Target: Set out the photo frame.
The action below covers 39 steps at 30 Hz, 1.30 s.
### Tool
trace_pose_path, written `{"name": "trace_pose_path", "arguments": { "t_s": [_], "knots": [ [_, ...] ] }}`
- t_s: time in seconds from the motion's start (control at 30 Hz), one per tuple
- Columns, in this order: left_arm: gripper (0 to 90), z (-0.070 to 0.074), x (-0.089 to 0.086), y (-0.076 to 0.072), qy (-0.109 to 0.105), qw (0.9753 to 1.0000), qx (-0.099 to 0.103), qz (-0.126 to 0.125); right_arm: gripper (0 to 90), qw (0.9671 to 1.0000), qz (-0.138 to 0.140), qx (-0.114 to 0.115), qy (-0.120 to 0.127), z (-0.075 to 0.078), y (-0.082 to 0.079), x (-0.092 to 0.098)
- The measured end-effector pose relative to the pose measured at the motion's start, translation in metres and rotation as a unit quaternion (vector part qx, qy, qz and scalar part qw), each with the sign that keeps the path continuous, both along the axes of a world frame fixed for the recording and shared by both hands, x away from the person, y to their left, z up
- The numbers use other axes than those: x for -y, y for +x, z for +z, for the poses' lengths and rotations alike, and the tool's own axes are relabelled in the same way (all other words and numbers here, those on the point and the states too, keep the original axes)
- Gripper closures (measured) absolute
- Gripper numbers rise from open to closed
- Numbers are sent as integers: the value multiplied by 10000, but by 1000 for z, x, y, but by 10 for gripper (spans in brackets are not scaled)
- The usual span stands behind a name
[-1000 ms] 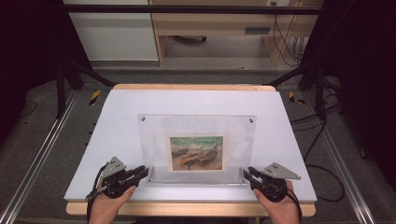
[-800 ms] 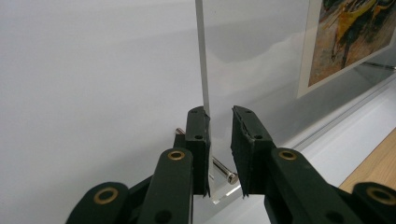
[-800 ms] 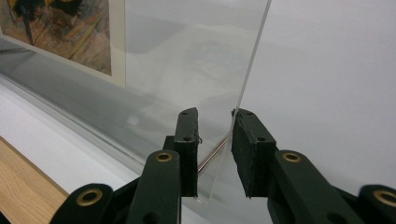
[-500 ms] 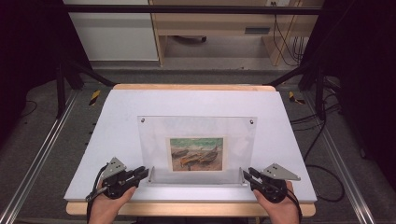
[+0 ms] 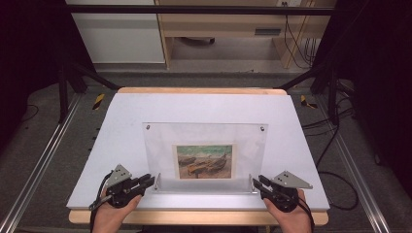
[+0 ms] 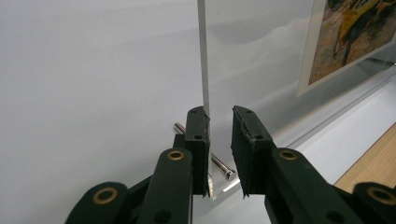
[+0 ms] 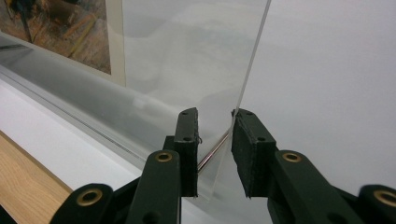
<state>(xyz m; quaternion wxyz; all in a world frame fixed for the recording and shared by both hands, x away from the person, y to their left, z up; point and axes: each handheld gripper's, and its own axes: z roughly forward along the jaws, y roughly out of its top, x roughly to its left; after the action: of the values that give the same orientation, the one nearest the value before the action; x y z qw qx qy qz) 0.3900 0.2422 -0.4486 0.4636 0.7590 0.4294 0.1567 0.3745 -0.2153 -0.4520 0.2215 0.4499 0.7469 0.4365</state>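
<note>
High view
- Frame: one clear acrylic picture frame [image 5: 206, 153], sitting in the lower middle of the shot on the white table [image 5: 121, 126], tilted back a bit.
- Print: one painting print [image 5: 204, 161] inside it, low and centred.
- Top studs: two small metal studs, one at the panel's upper left [image 5: 147, 127], one at its upper right [image 5: 262, 129].
- Grippers: two. Left gripper [image 5: 149, 180] is at bottom left, right at the frame's lower left corner; right gripper [image 5: 257, 181] is at bottom right, at the lower right corner.
- Hands: two, one behind each gripper, coming in from the bottom edge.

Left gripper view
- Jaws: two black jaws, narrow gap, parted around the panel's edge [image 6: 201, 56], which runs up the centre of the shot. Left jaw looks pressed to the acrylic, right jaw has a sliver of space.
- Bolt: one shiny standoff bolt [image 6: 219, 165] poking across between the jaws, low centre.
- Print: corner of it at upper right.

Right gripper view
- Jaws: again two, narrow gap, straddling the panel's corner [image 7: 224, 112]. Can't tell if they actually pinch it.
- Bolt: one metal pin [image 7: 212, 153] slanting between the jaws.
- Print: a slice at upper left.
</note>
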Motion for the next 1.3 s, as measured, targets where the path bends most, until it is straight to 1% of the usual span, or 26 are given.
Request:
{"name": "trace_pose_path", "arguments": {
  "t_s": [0.87,1.1,1.17,1.27,1.3],
  "knots": [
    [749,-1,2,-4,152,9999,-3,-34,717,10000,46,-30,-75,-2,-4,0],
    [747,-1,3,-5,189,9998,-4,-43,717,10000,44,-78,-43,-2,-5,0],
    [746,0,2,-5,223,9997,-10,-60,717,10000,46,-48,-67,-3,-5,0],
    [745,-1,3,-6,213,9998,-15,-60,716,9999,51,-51,-69,-3,-5,0],
    [744,-1,3,-6,238,9997,-12,-67,716,9999,55,-57,-81,-3,-5,0]
  ]
}}
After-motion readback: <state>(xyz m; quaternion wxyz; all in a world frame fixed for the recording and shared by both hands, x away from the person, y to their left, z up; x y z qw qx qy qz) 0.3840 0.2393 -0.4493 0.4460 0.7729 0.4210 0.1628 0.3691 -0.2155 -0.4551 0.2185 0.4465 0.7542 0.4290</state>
